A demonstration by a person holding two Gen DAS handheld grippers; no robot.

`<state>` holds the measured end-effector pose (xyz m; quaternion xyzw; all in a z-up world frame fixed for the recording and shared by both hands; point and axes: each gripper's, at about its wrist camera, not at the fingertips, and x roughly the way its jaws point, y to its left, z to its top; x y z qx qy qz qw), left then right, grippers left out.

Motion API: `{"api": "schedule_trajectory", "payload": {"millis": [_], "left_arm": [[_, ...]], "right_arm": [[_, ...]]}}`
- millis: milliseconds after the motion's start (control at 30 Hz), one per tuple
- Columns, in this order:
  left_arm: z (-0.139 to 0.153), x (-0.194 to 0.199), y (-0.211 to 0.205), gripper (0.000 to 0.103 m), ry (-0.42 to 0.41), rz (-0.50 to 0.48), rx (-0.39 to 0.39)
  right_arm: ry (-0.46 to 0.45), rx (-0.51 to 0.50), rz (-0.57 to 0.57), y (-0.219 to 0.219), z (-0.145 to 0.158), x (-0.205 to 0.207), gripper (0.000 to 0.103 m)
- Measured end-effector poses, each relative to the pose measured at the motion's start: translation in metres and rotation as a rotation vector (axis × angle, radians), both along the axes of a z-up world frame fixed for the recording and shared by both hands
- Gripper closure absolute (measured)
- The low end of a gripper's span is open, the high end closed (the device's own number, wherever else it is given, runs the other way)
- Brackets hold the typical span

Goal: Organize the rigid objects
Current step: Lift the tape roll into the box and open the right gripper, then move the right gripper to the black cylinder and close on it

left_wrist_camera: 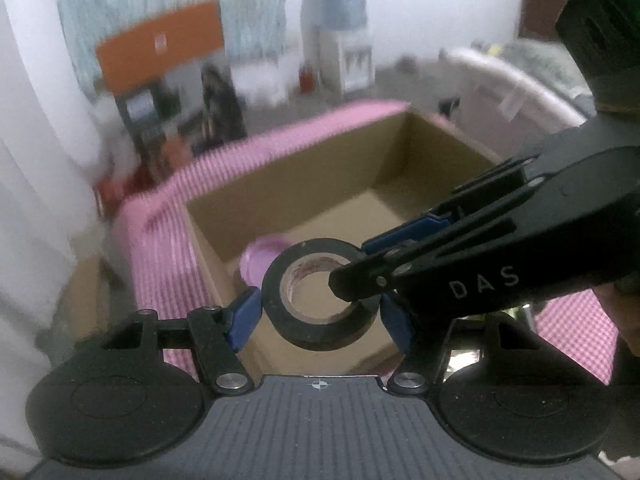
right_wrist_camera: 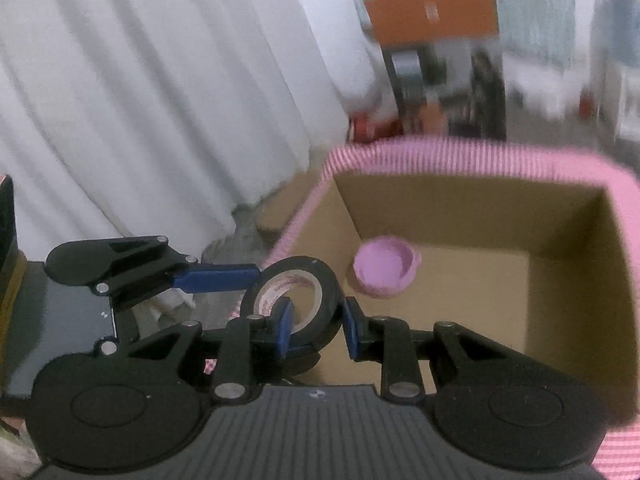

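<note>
Tape: roll (left_wrist_camera: 320,300) hanging over the box (left_wrist_camera: 288,184)
Left hand-held gripper (left_wrist_camera: 320,312): clamping its outer sides
Right hand-held gripper (right_wrist_camera: 316,326): pinching its wall

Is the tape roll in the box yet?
Not yet. The tape roll hangs above the box, gripped by both the left gripper and right gripper.

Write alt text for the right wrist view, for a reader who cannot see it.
A roll of black tape is held by both grippers at once: the right gripper pinches its wall, one finger through the hole, while the left gripper reaches in from the left against its outside. Behind it sits an open cardboard box with a pink checked rim, holding a small pink bowl.
</note>
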<state>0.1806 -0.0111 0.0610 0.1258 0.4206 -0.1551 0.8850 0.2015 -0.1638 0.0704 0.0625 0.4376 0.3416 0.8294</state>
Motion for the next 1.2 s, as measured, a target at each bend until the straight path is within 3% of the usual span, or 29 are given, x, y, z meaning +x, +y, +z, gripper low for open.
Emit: {"api": "schedule_trajectory", "payload": {"millis": [200, 367, 667, 867, 1100, 1133, 1167, 1200], "left_arm": [[-0.035, 0.039, -0.008, 0.037, 0.143, -0.022, 0.099], [-0.056, 0.060, -0.009, 0.037, 0.249, -0.029, 0.124], [-0.058, 0.066, -0.016, 0.034, 0.269, -0.047, 0.154], [-0.049, 0.065, -0.012, 0.028, 0.244, -0.020, 0.135], [-0.008, 0.030, -0.002, 0.019, 0.080, -0.025, 0.075], [-0.001, 0.022, -0.001, 0.018, 0.049, -0.029, 0.064], [0.006, 0.013, 0.000, 0.017, 0.018, -0.034, 0.052], [0.013, 0.002, 0.001, 0.015, -0.014, -0.039, 0.036]], "right_arm": [[0.243, -0.036, 0.020, 0.014, -0.049, 0.061, 0.074], [0.341, -0.079, 0.045, 0.021, -0.076, 0.077, 0.074], [0.479, -0.085, 0.068, 0.031, -0.104, 0.091, 0.075], [0.458, -0.071, 0.060, 0.027, -0.095, 0.088, 0.074], [0.278, 0.003, 0.029, -0.004, -0.035, 0.054, 0.071], [0.246, 0.018, 0.020, -0.012, -0.024, 0.045, 0.065], [0.218, 0.033, 0.006, -0.020, -0.014, 0.036, 0.052], [0.177, 0.055, -0.009, -0.031, -0.003, 0.024, 0.045]]}}
